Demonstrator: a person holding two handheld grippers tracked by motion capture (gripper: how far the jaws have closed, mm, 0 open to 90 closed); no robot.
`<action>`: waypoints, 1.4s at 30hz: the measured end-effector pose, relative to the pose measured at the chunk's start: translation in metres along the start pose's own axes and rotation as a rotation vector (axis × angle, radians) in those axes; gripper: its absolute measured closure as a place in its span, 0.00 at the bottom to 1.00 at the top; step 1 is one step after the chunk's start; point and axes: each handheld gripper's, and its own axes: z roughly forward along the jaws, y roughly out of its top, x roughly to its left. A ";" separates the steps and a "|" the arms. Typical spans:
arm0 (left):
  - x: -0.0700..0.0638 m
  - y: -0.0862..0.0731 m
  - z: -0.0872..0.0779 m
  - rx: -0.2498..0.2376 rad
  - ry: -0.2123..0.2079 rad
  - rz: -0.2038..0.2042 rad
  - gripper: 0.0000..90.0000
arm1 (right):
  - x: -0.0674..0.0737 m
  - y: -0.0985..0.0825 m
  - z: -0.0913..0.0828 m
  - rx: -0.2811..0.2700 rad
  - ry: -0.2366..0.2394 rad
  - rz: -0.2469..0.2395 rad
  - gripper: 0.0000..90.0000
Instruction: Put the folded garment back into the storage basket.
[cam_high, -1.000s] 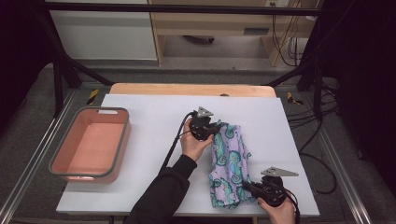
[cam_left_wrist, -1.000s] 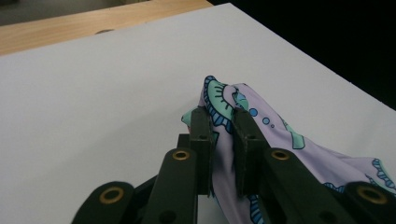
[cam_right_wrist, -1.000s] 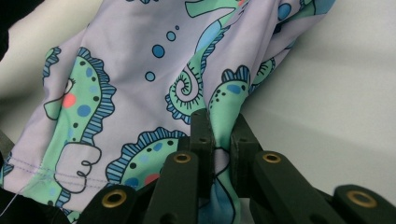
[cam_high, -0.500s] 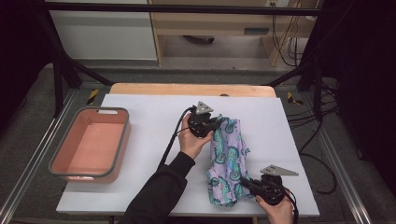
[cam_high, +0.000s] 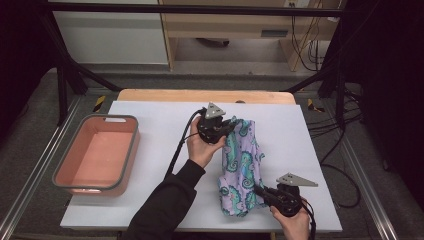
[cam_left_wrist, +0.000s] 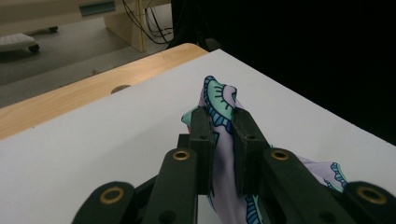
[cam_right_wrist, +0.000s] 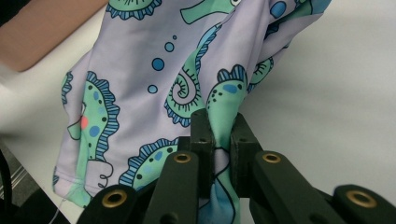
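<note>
cloth (cam_high: 241, 167) on the white counter (cam_high: 150, 117), far end lifted | left tongs (cam_high: 231, 126) clamped on the far corner; right tongs (cam_high: 259, 191) clamped on the near edge | looks light, limp, stretchy; sags between grips; best held by hems or corners

I see a pink bin (cam_high: 95, 159) with a grey rim at the left of my white table (cam_high: 150, 120). A wooden board (cam_high: 200, 96) edges its far side.
</note>
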 end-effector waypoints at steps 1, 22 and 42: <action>0.000 0.002 -0.002 -0.002 0.002 0.005 0.89 | 0.001 0.001 0.000 -0.005 0.001 0.000 0.93; 0.009 0.023 -0.038 -0.051 0.030 0.032 0.89 | 0.021 0.019 0.004 -0.098 0.025 -0.032 0.93; 0.024 0.035 -0.075 -0.101 0.059 0.054 0.89 | 0.045 0.035 0.015 -0.166 0.055 -0.091 0.93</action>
